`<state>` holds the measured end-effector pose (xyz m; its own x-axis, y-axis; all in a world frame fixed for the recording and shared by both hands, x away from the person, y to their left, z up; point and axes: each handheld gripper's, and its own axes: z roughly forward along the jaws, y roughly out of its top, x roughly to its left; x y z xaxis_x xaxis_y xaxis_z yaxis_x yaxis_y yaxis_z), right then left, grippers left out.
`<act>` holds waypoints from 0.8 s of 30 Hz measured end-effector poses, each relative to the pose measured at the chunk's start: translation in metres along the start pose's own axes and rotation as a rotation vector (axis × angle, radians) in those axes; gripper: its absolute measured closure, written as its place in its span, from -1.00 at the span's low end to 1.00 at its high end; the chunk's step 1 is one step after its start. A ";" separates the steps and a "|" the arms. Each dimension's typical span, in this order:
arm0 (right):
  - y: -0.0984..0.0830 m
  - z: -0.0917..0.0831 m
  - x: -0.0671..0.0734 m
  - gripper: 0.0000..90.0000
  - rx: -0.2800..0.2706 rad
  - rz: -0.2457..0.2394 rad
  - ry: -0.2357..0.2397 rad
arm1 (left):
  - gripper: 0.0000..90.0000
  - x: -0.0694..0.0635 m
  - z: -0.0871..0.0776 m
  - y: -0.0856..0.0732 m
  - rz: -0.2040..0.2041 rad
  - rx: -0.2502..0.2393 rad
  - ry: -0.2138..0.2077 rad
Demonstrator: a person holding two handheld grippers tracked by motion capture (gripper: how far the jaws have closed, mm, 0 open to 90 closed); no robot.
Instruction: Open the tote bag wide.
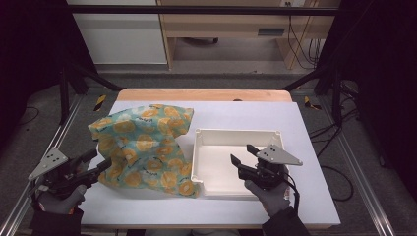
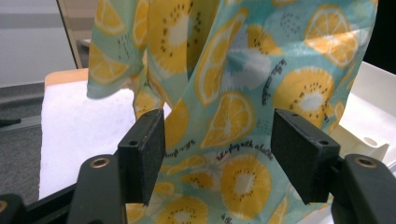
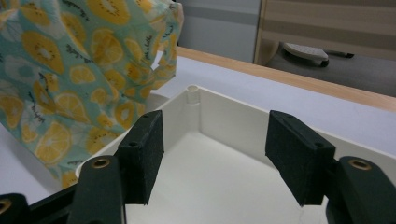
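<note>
A: Report the position of the cloth.

B: The lemon-print cloth (image 1: pixel 147 147) stands bunched on the white desk (image 1: pixel 305 147), left of centre. Its lower right edge touches the left wall of the white plastic tray (image 1: pixel 235 133), which sits right of centre on the desk.

A: State of the left gripper?

B: The left gripper (image 1: pixel 101 162) is at the cloth's lower left edge, jaws pointing right toward it. In the left gripper view, the left gripper (image 2: pixel 219 156) has its jaws spread wide. The cloth (image 2: pixel 243 93) hangs just ahead of the pads. Whether the pads touch the fabric cannot be told; they are not pressed on it.

A: State of the right gripper?

B: The right gripper (image 1: pixel 244 154) is over the tray's right half, held in a gloved hand (image 1: pixel 270 194). In the right gripper view, the right gripper (image 3: pixel 215 154) has its jaws spread, nothing between them. The tray (image 3: pixel 224 116) interior lies below and ahead, a corner post at its far corner. The cloth (image 3: pixel 70 70) rises beside the tray's far left wall.
</note>
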<state>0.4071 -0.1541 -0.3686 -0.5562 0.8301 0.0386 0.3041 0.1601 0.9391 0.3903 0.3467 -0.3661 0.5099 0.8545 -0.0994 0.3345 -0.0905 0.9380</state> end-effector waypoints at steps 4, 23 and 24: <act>0.006 0.004 0.006 -0.15 -0.002 -0.004 0.014 | -0.20 -0.001 0.001 0.006 0.004 -0.010 0.001; 0.038 0.029 0.041 -0.02 -0.047 -0.022 0.109 | -0.12 -0.006 0.007 0.031 0.019 -0.045 0.004; 0.041 0.033 0.046 -0.01 -0.045 -0.028 0.129 | -0.10 -0.008 0.009 0.033 0.027 -0.043 0.006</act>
<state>0.4195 -0.0920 -0.3392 -0.6593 0.7500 0.0531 0.2538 0.1555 0.9547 0.4043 0.3327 -0.3371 0.5136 0.8550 -0.0725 0.2862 -0.0910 0.9539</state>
